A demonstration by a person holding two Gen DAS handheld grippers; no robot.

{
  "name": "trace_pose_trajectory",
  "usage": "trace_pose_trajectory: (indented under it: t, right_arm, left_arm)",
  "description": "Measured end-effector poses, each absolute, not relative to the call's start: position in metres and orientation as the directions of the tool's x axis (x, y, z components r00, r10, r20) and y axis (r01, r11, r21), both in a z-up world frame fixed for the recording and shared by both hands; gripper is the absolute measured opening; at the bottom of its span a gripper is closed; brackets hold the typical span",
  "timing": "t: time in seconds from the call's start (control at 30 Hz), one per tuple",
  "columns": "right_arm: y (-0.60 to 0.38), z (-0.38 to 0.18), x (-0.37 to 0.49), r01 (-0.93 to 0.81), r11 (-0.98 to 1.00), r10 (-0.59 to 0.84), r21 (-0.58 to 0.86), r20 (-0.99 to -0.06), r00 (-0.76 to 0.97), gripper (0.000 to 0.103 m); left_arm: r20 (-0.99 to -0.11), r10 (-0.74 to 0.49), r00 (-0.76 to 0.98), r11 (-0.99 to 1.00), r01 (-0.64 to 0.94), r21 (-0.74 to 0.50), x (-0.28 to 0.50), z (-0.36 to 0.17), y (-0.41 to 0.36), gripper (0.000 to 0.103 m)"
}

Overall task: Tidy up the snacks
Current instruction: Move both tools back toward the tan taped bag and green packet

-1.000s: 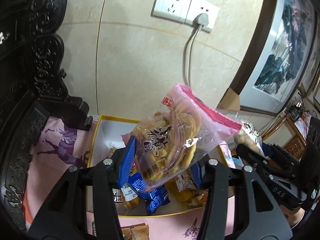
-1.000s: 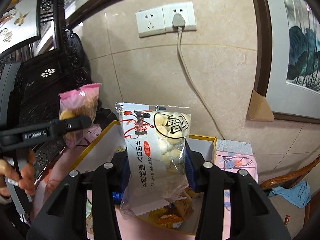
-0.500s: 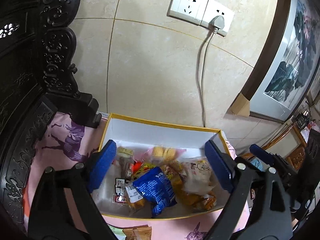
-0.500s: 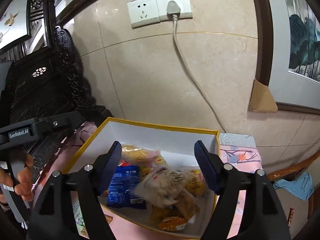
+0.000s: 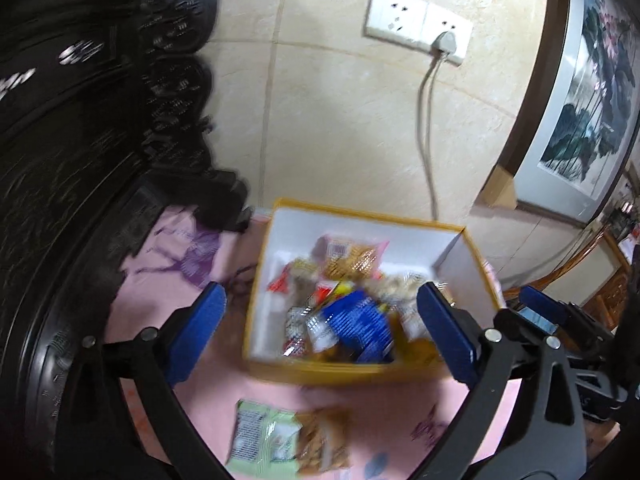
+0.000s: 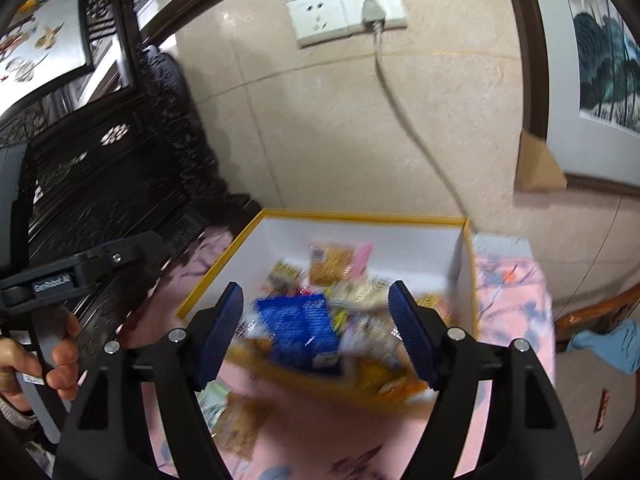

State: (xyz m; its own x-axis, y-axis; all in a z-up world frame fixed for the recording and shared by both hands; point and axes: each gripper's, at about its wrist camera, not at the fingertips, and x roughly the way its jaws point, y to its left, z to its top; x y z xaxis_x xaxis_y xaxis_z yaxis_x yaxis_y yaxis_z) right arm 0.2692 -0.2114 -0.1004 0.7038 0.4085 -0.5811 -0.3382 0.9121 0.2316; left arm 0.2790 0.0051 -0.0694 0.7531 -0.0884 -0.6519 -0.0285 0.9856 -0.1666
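Yellow-rimmed, the box [image 5: 372, 368] is sitting against the wall with snacks piled inside, while two packets [image 5: 288, 440] are lying on the pink cloth [image 5: 400, 416] just before it. I am holding my left gripper [image 5: 320, 332] and right gripper [image 6: 316, 328] wide and empty, the left's jaws having just been opening. I am judging it best to dip one low over those packets and pinch a flat edge squarely.

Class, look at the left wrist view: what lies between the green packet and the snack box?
Only bare pink cloth lies between the green packet and the box, as the left wrist view shows.
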Motion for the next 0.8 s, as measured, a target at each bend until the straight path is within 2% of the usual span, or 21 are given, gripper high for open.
trace_pose_trajectory:
  t: [0.33,0.67,0.8]
  right_arm:
    - [-0.157,-0.188,0.226,-0.253,0.905,0.425,0.342,-0.732,0.532,0.076]
    - [-0.129,-0.233,0.223,-0.138,0.941,0.339,0.310,-0.835,0.434,0.076]
    - [-0.113,-0.240,0.234,-0.116,0.953,0.302,0.280,-0.849,0.434,0.081]
  left_arm:
    - [-0.753,-0.038,0.657,0.949,-0.213,-0.234,0.196,-0.119,0.072,0.098]
    - [-0.803,-0.041,0.595,0.941,-0.247,-0.232,0.133,-0.148,0.089,0.098]
    - [-0.808,-0.054,0.587,0.935,-0.254,-0.247,0.119,-0.150,0.091,0.098]
